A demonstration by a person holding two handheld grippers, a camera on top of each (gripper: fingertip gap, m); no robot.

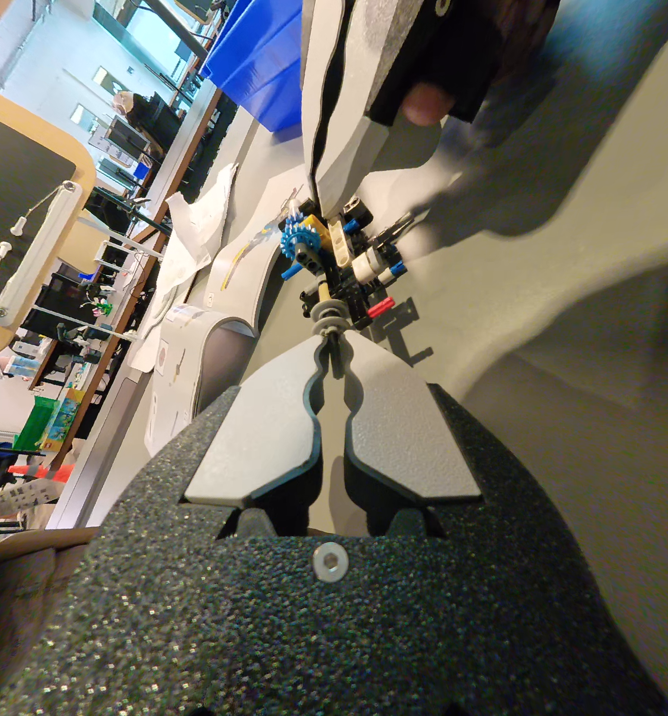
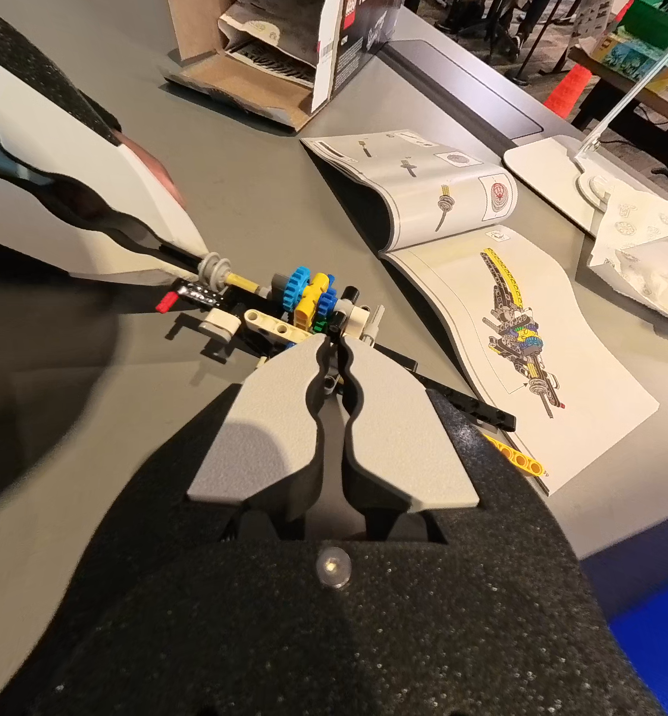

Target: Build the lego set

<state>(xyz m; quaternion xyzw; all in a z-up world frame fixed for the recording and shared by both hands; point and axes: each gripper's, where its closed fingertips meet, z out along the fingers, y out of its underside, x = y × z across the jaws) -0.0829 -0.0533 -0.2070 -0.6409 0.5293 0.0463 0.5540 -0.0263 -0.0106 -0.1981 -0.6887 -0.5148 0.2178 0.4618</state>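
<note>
With the left hand-held gripper (image 1: 334, 358) pinching the black axle (image 1: 336, 356) and the right hand-held gripper (image 2: 334, 343) clamping the lego assembly (image 2: 309, 306) above the surface (image 2: 247, 186), the grey bush (image 2: 214, 267) probably needs pushing home.

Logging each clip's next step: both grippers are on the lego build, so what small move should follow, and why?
Probably the left gripper should push the black rod a little further into the lego build. It is shut on the rod's end just behind the grey pulley, while the right gripper is shut on the build's other side, bracing it. How deep the rod already sits cannot be told.
</note>
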